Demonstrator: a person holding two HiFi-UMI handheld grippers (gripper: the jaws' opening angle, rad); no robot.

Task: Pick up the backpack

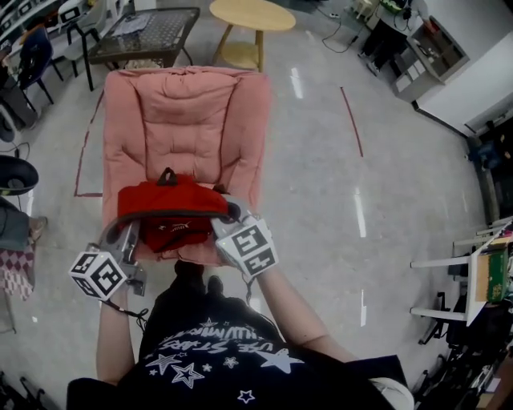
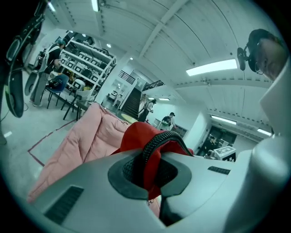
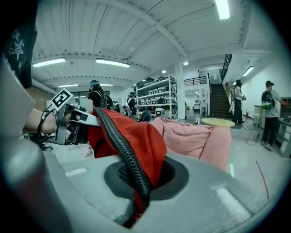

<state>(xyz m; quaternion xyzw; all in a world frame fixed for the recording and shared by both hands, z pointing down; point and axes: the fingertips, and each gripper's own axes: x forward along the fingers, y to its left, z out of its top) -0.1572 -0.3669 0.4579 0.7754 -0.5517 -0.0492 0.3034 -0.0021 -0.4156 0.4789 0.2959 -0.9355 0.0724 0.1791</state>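
Observation:
A red backpack (image 1: 171,210) with a black top handle hangs lifted over the front of a pink cushioned lounge chair (image 1: 186,120). My left gripper (image 1: 132,234) is shut on its black-edged strap at the left side, with red fabric pinched between the jaws (image 2: 152,170). At the bag's right side my right gripper (image 1: 227,218) is shut on the red fabric and its black ribbed trim (image 3: 136,177). In the right gripper view the left gripper (image 3: 68,119) shows beyond the backpack (image 3: 132,129). Between the two grippers the dark strap (image 1: 172,215) stretches across.
A round wooden side table (image 1: 252,18) and a dark metal table (image 1: 147,32) stand behind the chair. Red tape lines mark the shiny floor. Chairs stand at the far left, shelving and desks at the right edge. People stand in the room's background.

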